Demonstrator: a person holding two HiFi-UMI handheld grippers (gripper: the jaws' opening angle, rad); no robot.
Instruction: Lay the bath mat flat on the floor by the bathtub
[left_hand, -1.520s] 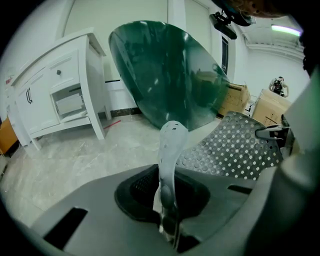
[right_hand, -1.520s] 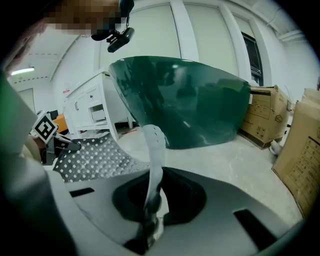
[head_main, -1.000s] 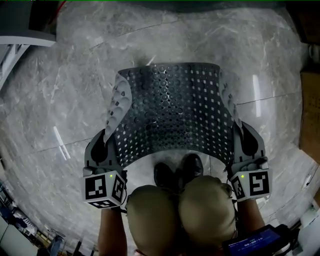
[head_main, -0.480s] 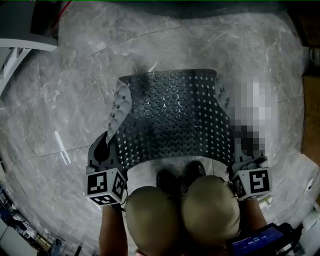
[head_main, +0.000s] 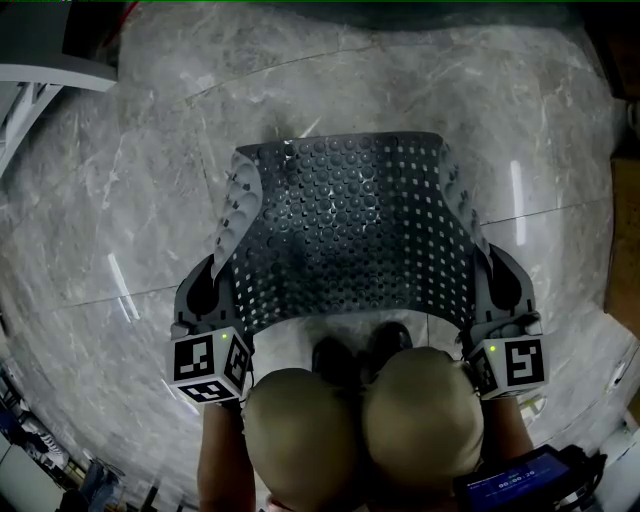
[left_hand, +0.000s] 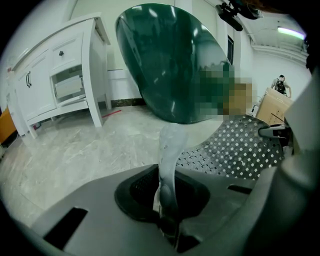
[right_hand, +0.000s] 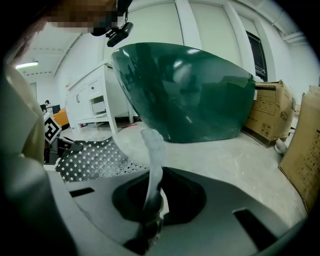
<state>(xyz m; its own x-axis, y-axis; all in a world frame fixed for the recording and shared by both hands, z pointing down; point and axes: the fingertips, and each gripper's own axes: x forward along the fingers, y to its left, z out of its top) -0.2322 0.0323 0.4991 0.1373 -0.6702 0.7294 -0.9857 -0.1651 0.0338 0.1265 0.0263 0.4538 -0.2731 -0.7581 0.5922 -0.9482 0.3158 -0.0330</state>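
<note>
Evidently our left hand-held gripper (head_main: 202, 292) and right hand-held gripper (head_main: 503, 287) each pinch a bath mat (head_main: 350, 230) edge, spreading it flat.

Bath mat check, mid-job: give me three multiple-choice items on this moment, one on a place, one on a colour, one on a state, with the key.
1. Where does the bathtub stand relative to the bath mat?
A) beyond its far edge
B) on top of it
C) behind the person

2. What colour is the bathtub?
A) white
B) dark green
C) red

3. How is the bath mat held?
A) by the left gripper and the right gripper, one at each side
B) by one gripper only
C) by nothing, loose on the floor

Key:
1 A, both gripper views show the bathtub ahead, past the mat.
2 B, its shell shows dark green.
3 A, each gripper view shows jaws shut on a mat edge.
</note>
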